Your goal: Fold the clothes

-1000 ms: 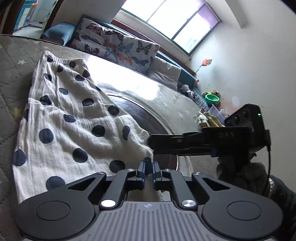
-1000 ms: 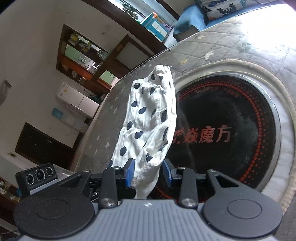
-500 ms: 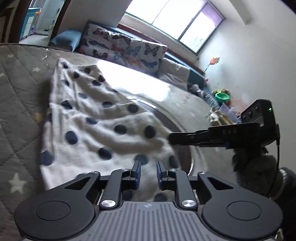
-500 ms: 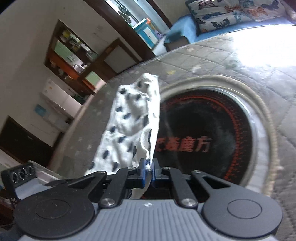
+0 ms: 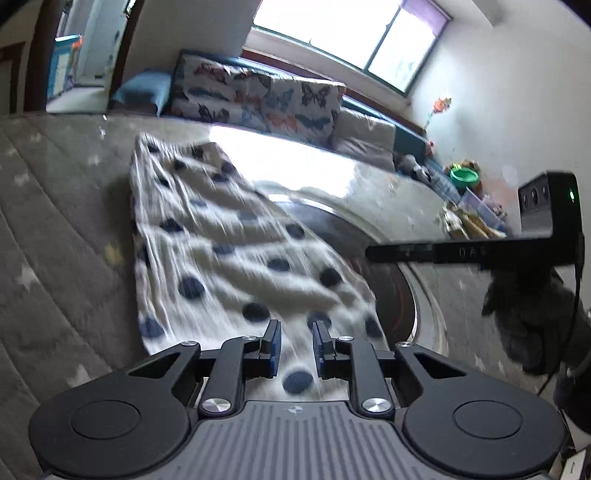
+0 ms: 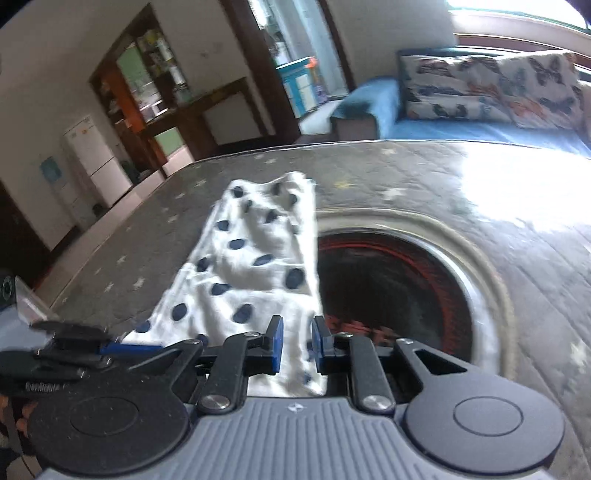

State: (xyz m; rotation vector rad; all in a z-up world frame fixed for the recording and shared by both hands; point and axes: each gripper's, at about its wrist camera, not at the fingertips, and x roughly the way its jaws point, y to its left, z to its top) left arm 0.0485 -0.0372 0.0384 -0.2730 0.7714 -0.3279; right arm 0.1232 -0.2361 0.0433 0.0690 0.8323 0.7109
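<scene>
Grey quilted star-print cover (image 5: 55, 236) over the desk; round dark glass inset with red ring (image 6: 391, 291) at centre. Butterfly-print cushions (image 5: 258, 99) on blue sofa (image 6: 373, 107) behind. Bright window (image 5: 332, 33). Green bowl (image 5: 464, 176) far right. White fridge (image 6: 94, 158) beside dark wood shelving (image 6: 147, 85).

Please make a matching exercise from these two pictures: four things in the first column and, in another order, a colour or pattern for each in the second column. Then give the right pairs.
Things
1. garment
2. sofa cushion
3. table cover
4. bowl

Colour or pattern
A. green
B. grey quilt with pale stars
C. white with dark dots
D. butterfly print

Pairs: 1-C, 2-D, 3-B, 4-A.
</scene>
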